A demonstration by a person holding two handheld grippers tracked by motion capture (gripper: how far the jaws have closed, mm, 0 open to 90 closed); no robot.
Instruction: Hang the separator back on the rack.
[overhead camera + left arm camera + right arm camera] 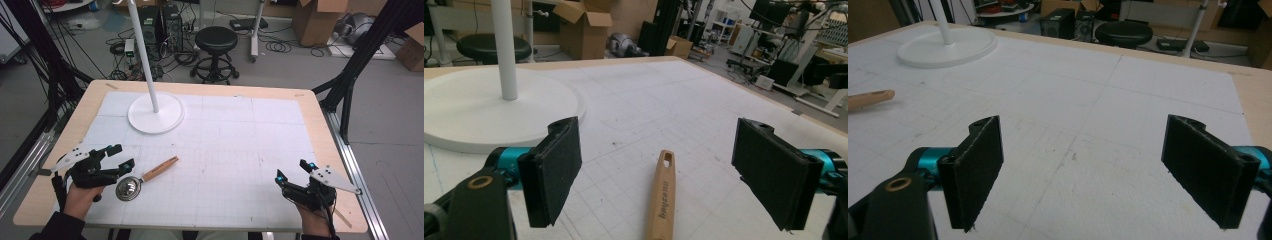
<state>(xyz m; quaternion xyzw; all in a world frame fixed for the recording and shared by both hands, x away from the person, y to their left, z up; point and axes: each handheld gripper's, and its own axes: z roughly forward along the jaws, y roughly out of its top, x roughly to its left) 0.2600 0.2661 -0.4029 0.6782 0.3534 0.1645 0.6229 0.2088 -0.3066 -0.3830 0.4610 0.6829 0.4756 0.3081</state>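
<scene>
Ladle [145,179]: lies flat on the table, steel bowl just beside the left tool's jaw tips, wooden handle [663,197] running away from that tool between its two jaws, touching neither.
Left tool [118,156]: released, jaws spread wide; held low over the table's near left corner, pointing toward the far right.
Left hand [82,196]: wrapped around the tool body from behind, dark sleeve at the wrist.
Right tool [293,171]: released, jaws wide apart with bare mat between them; well apart from the ladle, over the near right corner, pointing toward the far left.
Right hand [312,221]: grips the tool from below and behind.
Writing: dark lettering is printed along the wooden handle, too blurred to read; a hanging hole pierces its far end.
Table [320,120]: pale wood edge, covered by a white gridded mat [240,145].
Lamp stand [155,113]: round white base and pole, ahead of the left tool.
Room: black stool [216,47], cardboard boxes [320,20], cables on a grey floor.
</scene>
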